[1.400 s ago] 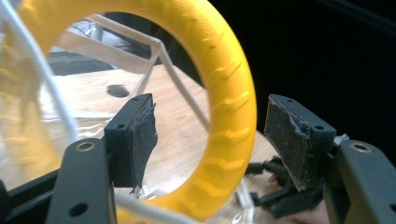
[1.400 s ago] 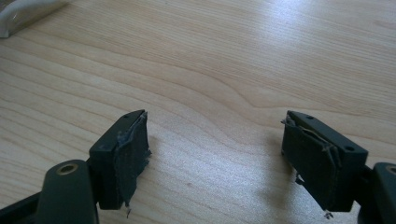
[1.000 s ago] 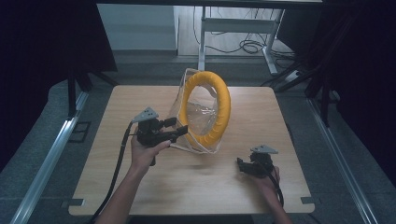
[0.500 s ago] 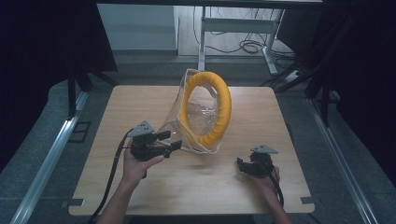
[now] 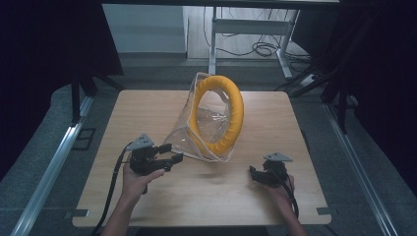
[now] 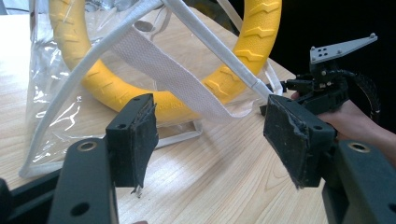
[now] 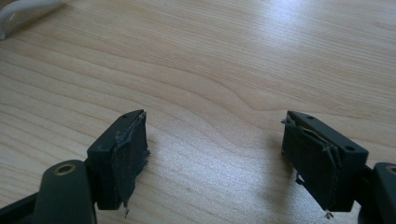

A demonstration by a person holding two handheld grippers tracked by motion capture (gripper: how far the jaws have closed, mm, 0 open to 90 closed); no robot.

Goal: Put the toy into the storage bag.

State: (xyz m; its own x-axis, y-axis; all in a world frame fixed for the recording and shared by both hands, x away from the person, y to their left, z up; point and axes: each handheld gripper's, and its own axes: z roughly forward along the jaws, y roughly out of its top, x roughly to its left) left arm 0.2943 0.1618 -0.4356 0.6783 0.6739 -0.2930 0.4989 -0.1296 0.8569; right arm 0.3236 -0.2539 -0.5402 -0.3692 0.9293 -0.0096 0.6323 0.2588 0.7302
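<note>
Left gripper [image 5: 171, 153] near clear bag, jaws apart.
Clear bag [image 5: 196, 135] with yellow ring [image 5: 235, 115] upright mid-worktop [image 5: 147, 113], white strap [image 6: 163, 70] just ahead of left gripper; right gripper [image 5: 253, 173] also agape, empty, well apart at bag's far side, farther off.

Bag mid-table, my two grippers nearer me on either side

The bag [image 5: 209, 129] stands on the table [image 5: 123, 113] with the ring [image 5: 231, 115] upright inside it. My left gripper [image 5: 169, 153] sits just beside its near-left corner; my right gripper [image 5: 253, 173] is well apart, front right.
</note>
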